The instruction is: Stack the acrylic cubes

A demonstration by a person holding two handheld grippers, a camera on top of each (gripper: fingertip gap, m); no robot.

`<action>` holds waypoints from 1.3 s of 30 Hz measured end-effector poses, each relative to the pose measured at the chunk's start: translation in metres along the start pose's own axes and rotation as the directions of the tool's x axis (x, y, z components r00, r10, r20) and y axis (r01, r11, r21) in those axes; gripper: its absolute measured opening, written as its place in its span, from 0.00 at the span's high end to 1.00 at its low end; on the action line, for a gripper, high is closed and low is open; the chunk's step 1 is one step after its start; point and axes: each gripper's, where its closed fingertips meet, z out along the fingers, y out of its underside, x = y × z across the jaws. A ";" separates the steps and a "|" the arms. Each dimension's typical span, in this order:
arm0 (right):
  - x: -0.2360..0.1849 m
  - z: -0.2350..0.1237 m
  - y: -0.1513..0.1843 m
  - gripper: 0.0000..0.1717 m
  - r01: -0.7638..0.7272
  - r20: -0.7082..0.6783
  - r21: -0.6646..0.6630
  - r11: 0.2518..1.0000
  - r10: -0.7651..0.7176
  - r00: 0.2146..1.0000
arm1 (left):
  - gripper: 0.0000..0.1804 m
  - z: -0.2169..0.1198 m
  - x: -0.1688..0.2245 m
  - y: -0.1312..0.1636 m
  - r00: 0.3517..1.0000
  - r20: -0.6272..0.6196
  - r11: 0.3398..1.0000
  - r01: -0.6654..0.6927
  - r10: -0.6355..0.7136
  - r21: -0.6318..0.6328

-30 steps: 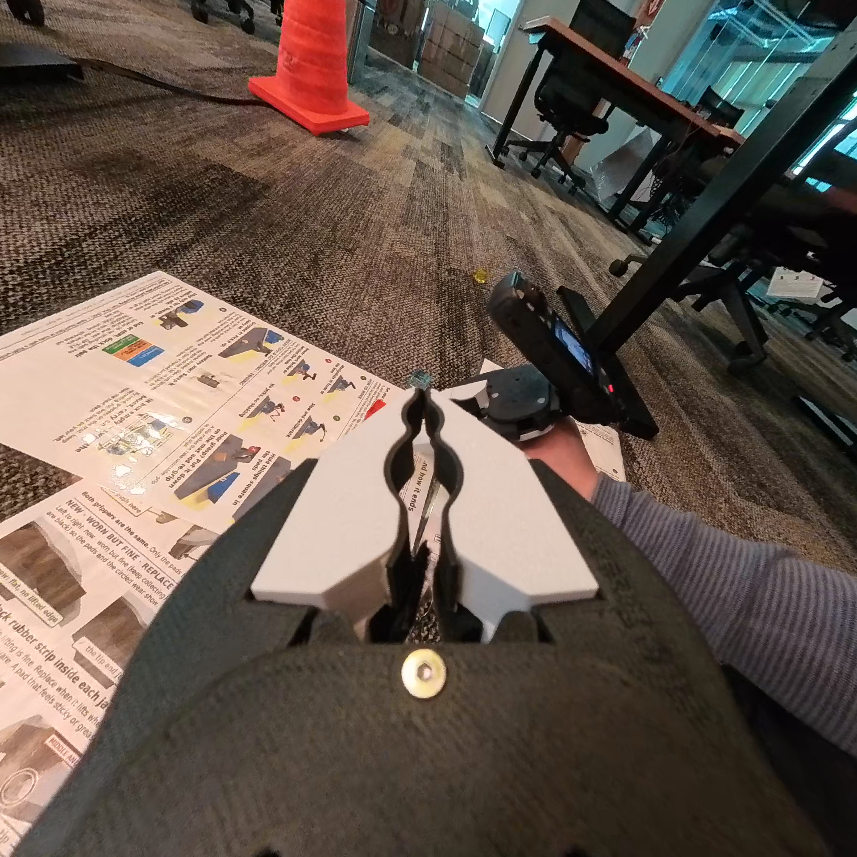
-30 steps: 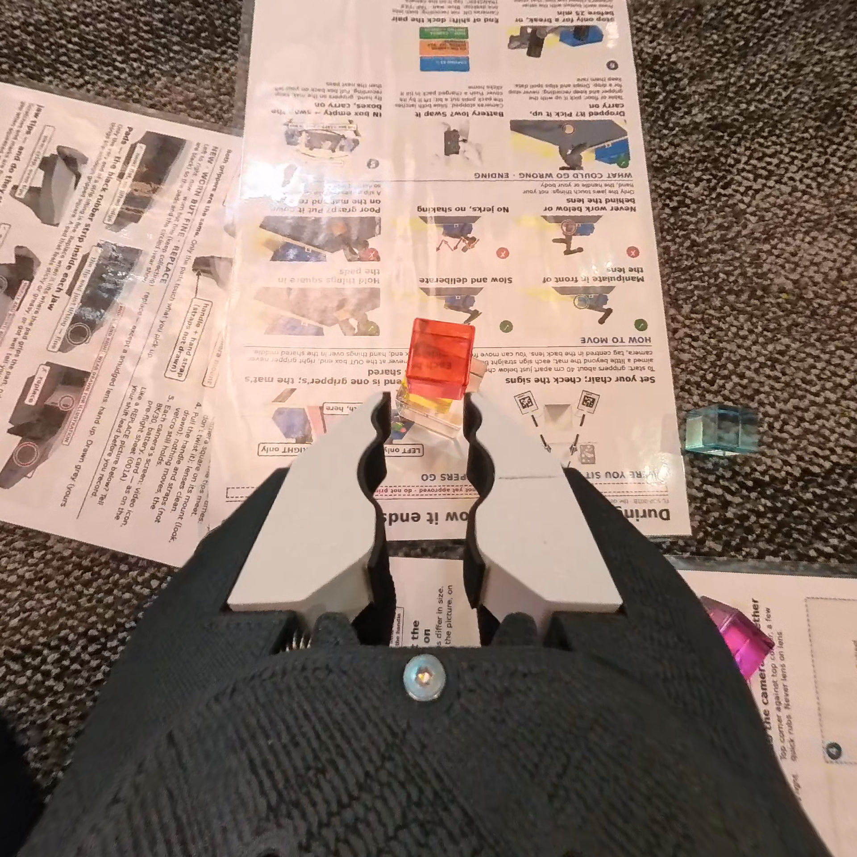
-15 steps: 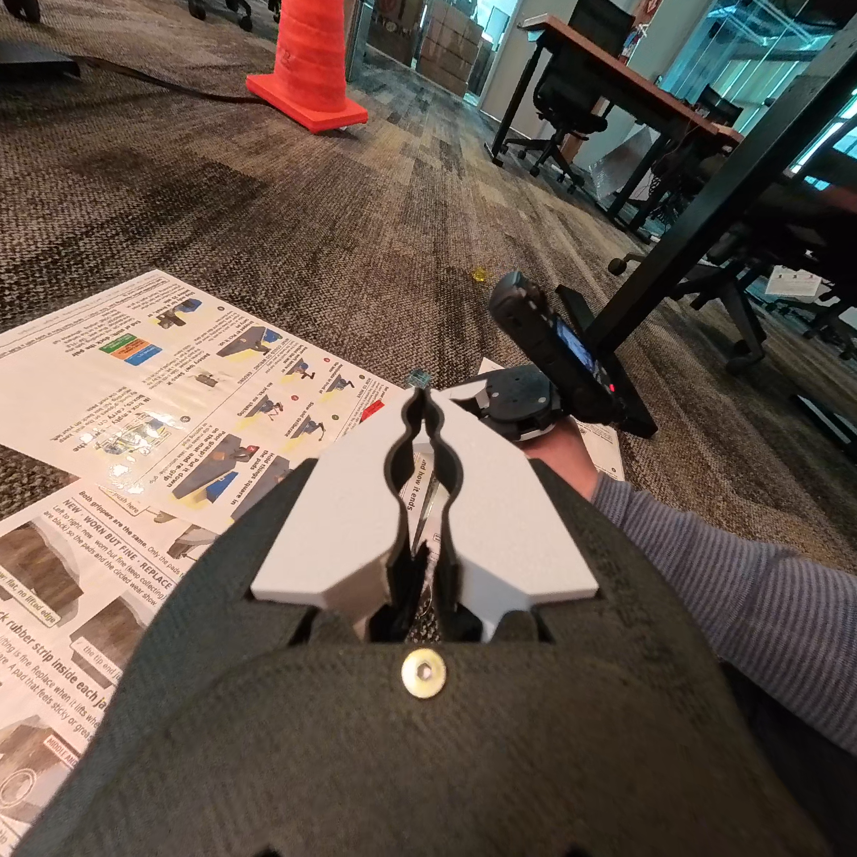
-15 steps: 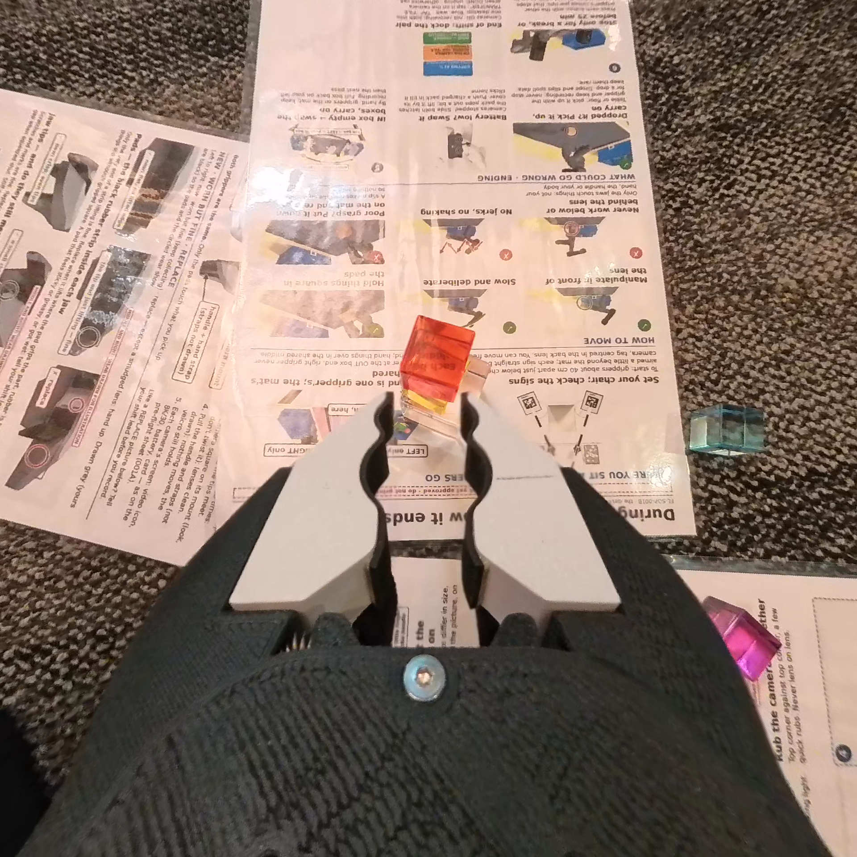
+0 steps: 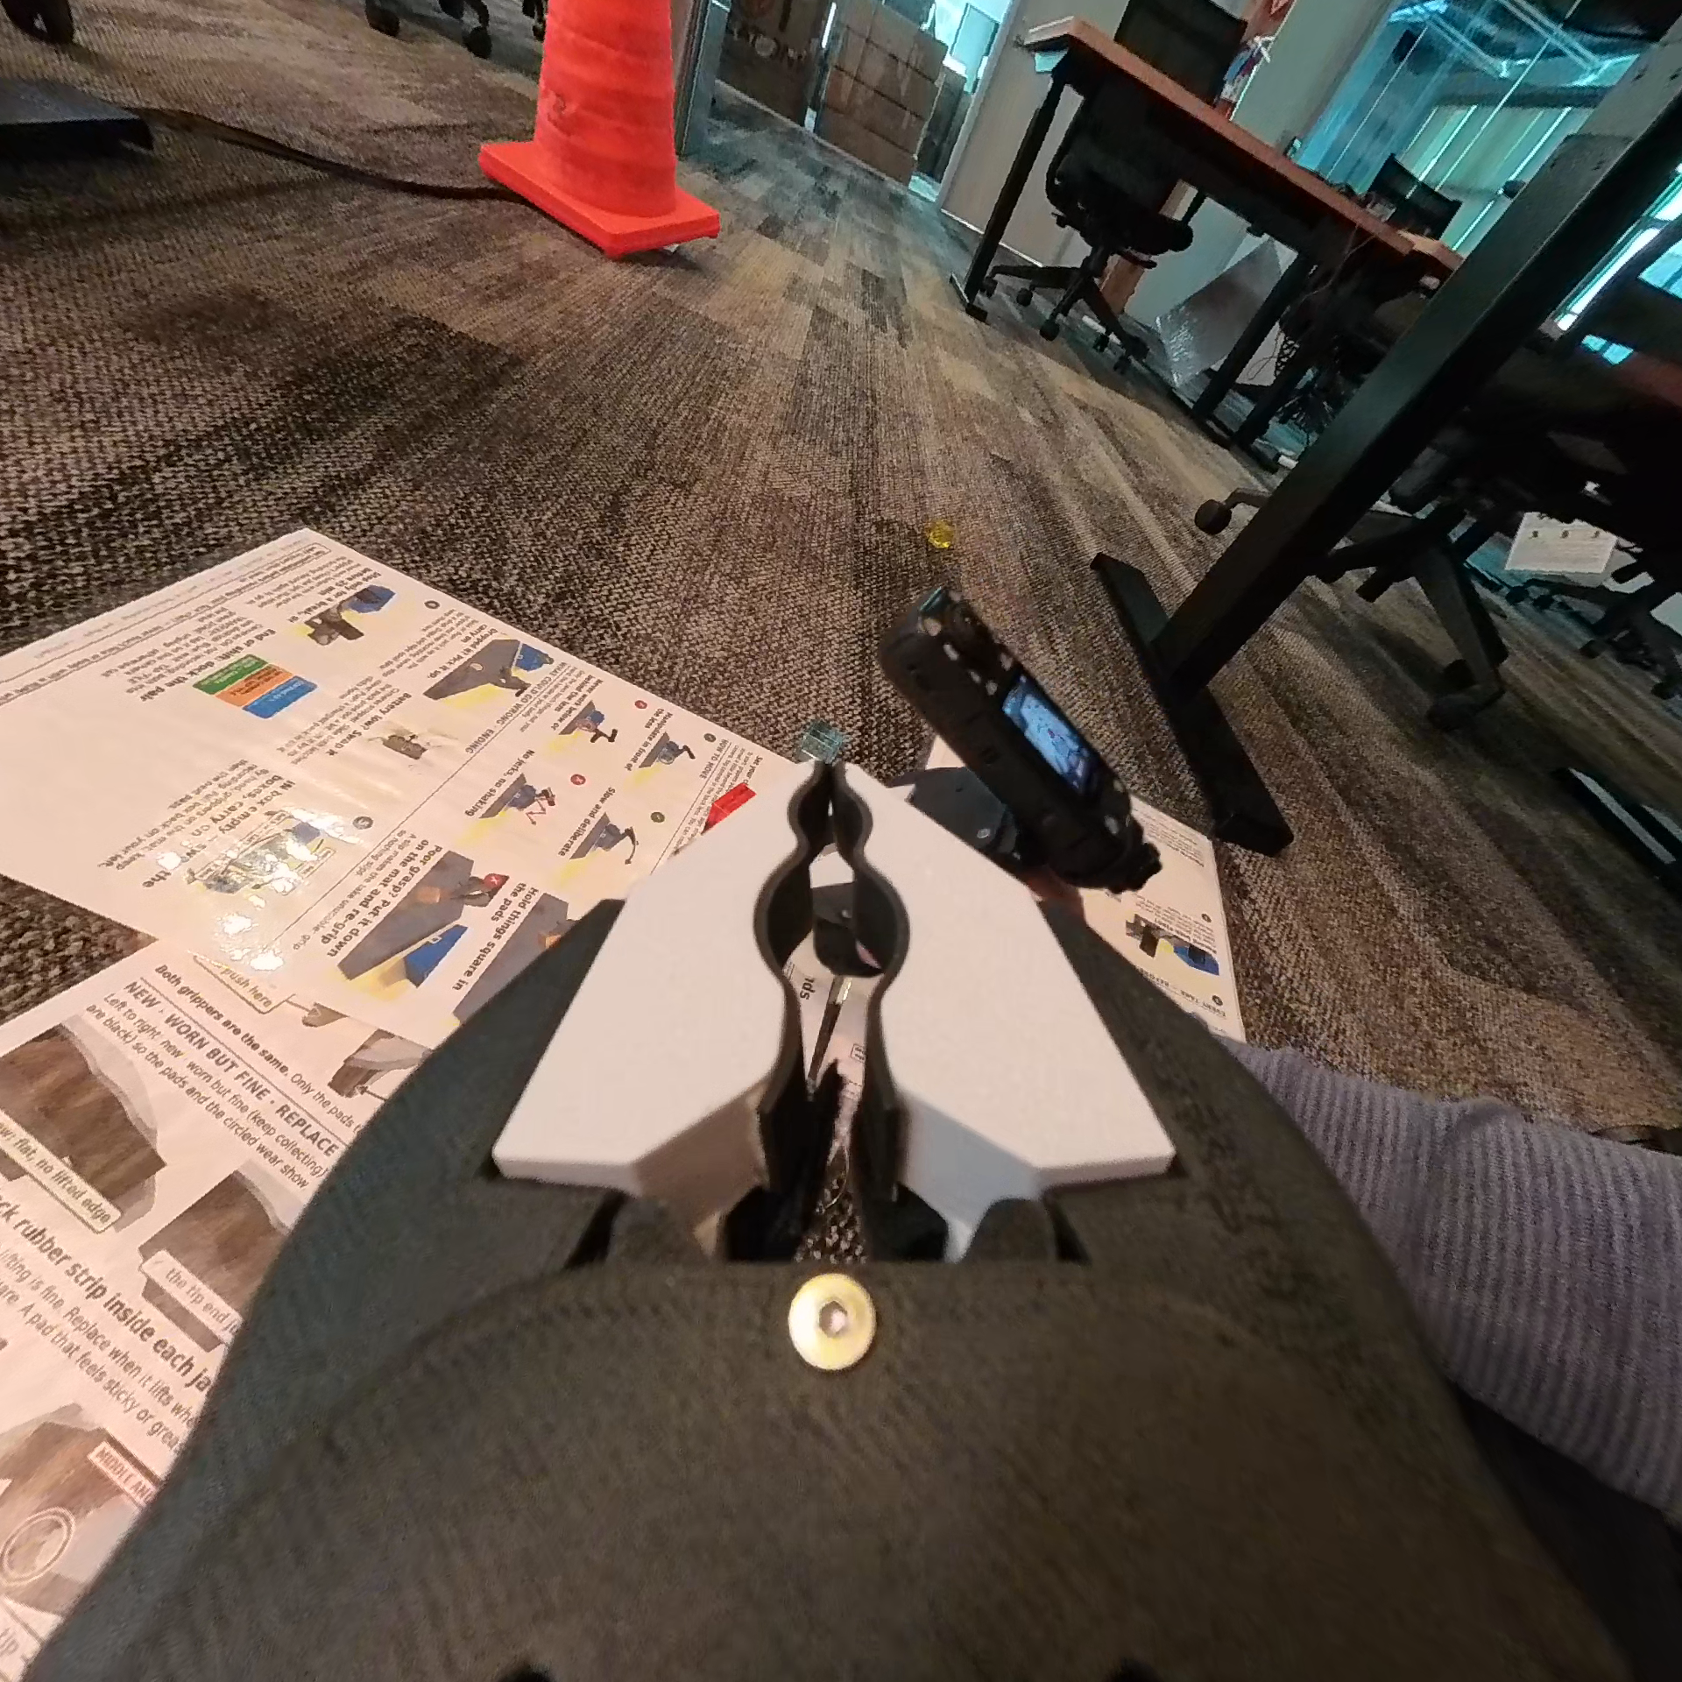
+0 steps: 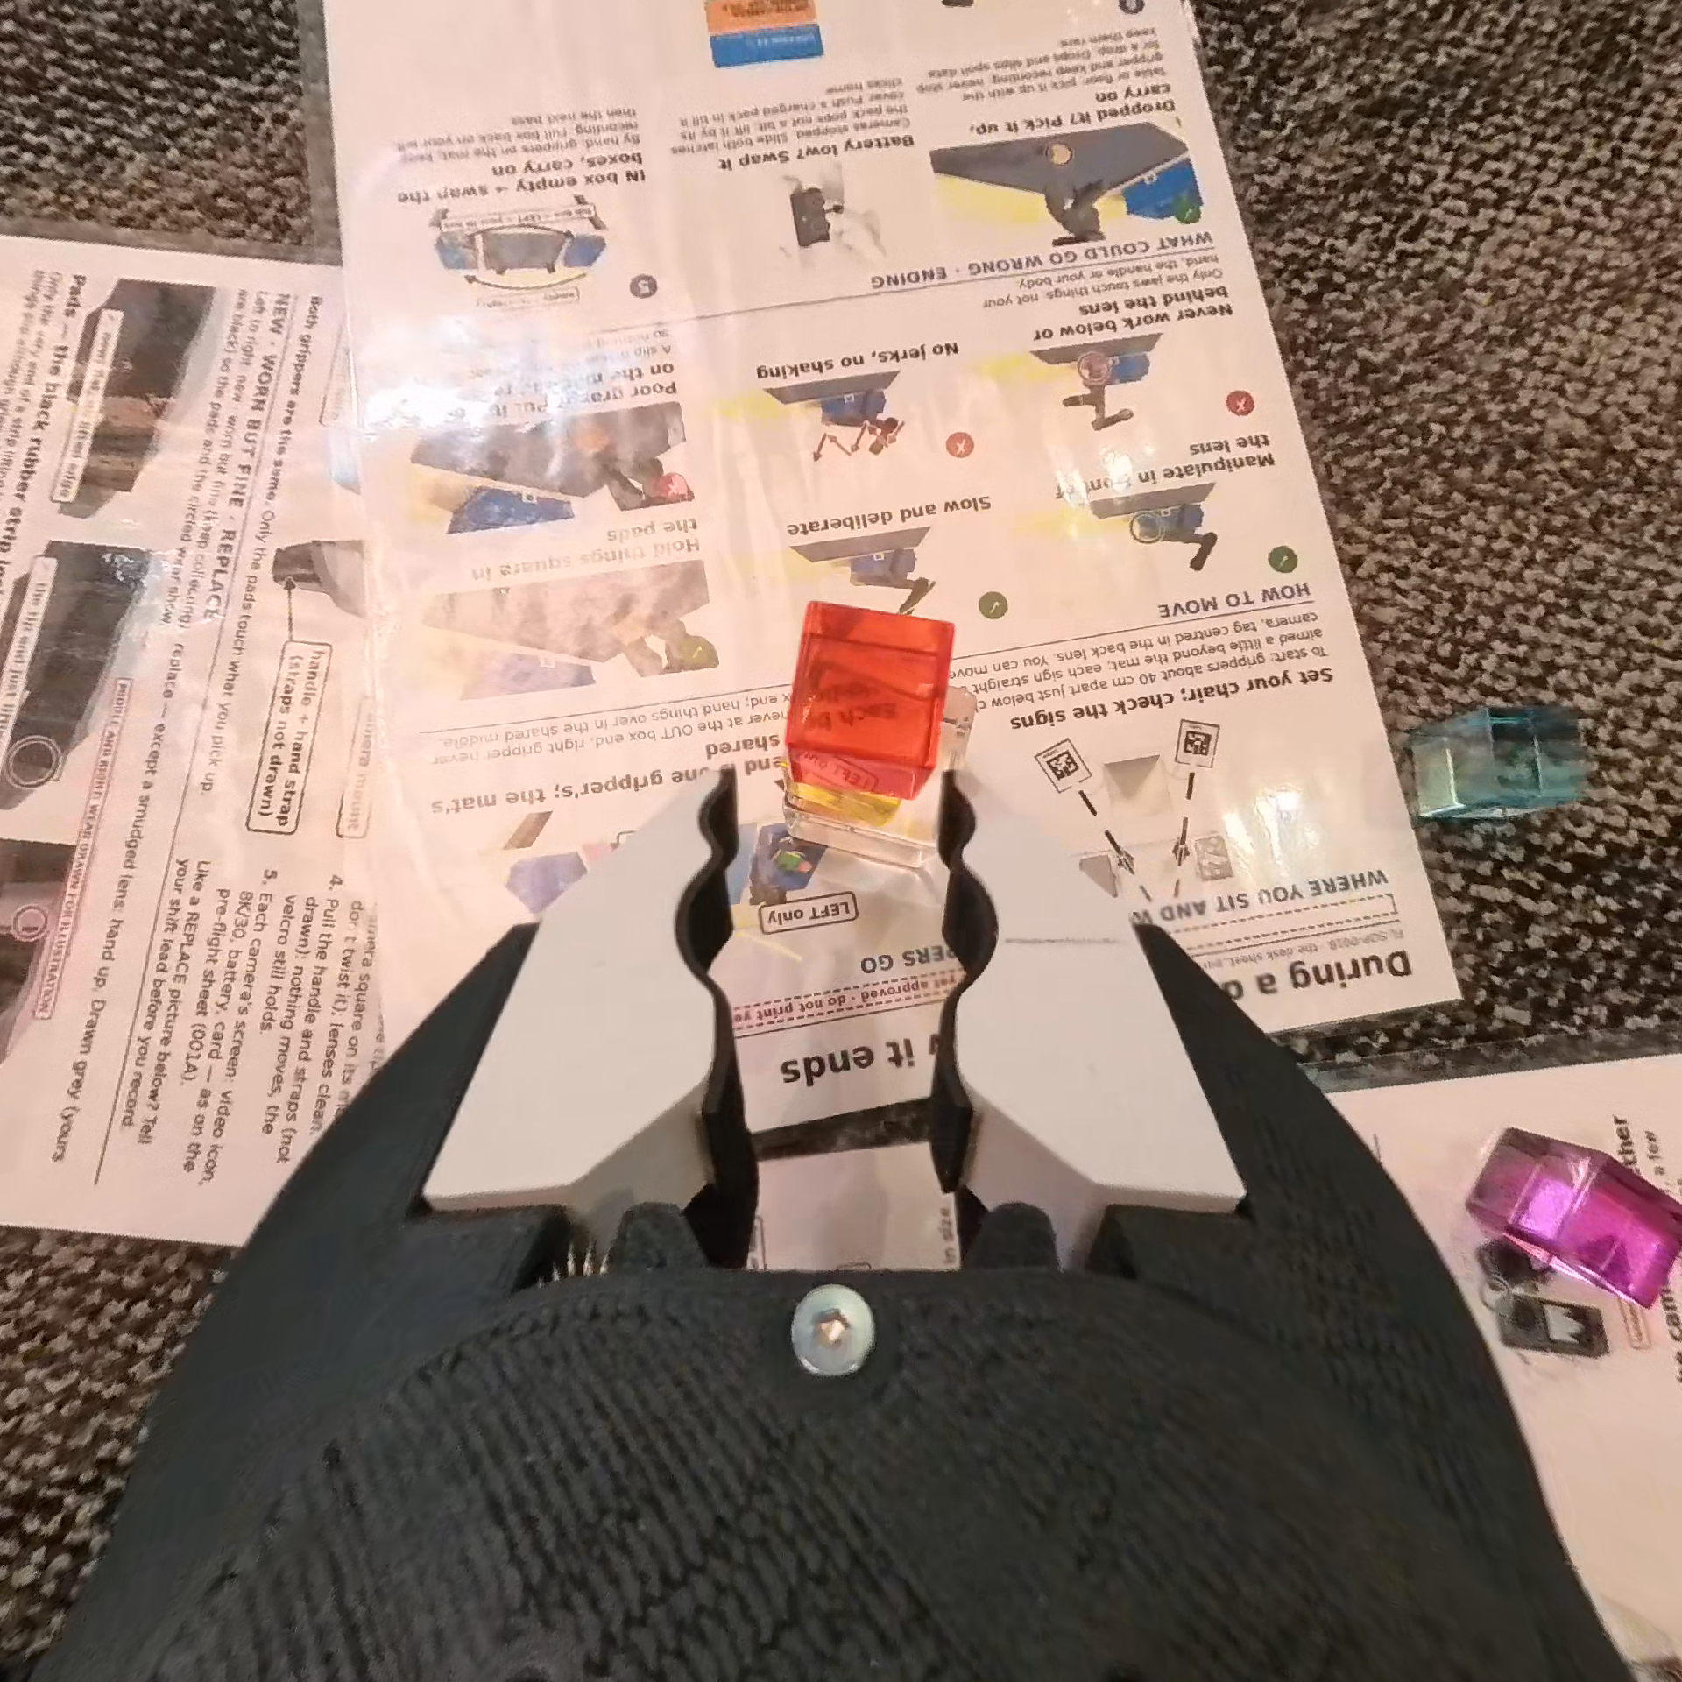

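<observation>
Left wrist view. The left tongs (image 5: 824, 774), two pale grey plastic fingers with wavy black rubber pads in a coarse black printed housing, are pressed together tip to tip and pinch nothing. They hang low over glossy laminated instruction sheets (image 5: 273, 774) lying on mottled grey-brown loop carpet (image 5: 637, 410). Just past the tips a small translucent teal cube (image 5: 822, 739) sits on the carpet, and a sliver of a translucent red cube (image 5: 728, 808) shows beside the left finger. To the right, the other handheld gripper's black camera body (image 5: 1010, 755) tilts above the sheets, below it a sleeve of ribbed grey-blue knit (image 5: 1502, 1274). An orange traffic cone (image 5: 601, 118) and black-legged desks (image 5: 1183, 182) stand well beyond.

Right wrist view. The right tongs (image 6: 835, 824) are spread, and both pads stand clear of a short stack on the glossy sheet (image 6: 819, 364): a translucent red cube (image 6: 865, 710) uppermost, a thin yellow layer (image 6: 842, 805) under it, and a clear colourless block (image 6: 865, 842) at the base. The stack stands unsupported between and just ahead of the fingertips, so the stacking of these pieces appears done. Two hard, glassy, sharp-edged pieces lie loose: the teal cube (image 6: 1493, 760) on the carpet to the right, well apart, and a translucent magenta cube (image 6: 1575, 1215) tipped on another sheet near the lower right.
</observation>
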 end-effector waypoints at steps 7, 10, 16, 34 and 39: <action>0.004 -0.004 -0.001 0.85 -0.019 0.017 0.008 1.000 0.019 1.000 | 1.00 0.001 0.001 0.001 1.000 -0.003 1.000 0.000 0.000 -0.005; 0.005 -0.004 0.000 0.86 -0.021 0.024 0.005 1.000 0.021 1.000 | 1.00 0.001 0.001 0.001 1.000 -0.003 1.000 0.000 0.000 -0.005; 0.007 -0.007 -0.005 0.75 -0.020 0.019 0.033 0.999 0.019 1.000 | 1.00 0.001 0.000 0.001 1.000 -0.003 1.000 0.004 -0.004 -0.005; 0.006 -0.012 -0.012 0.86 -0.016 -0.008 0.058 0.998 0.016 1.000 | 1.00 0.001 0.001 0.002 1.000 -0.004 1.000 0.003 -0.003 -0.007; 0.006 -0.013 -0.015 0.86 -0.020 -0.014 0.073 0.997 0.021 1.000 | 1.00 0.001 0.001 0.002 1.000 -0.004 1.000 0.004 -0.004 -0.006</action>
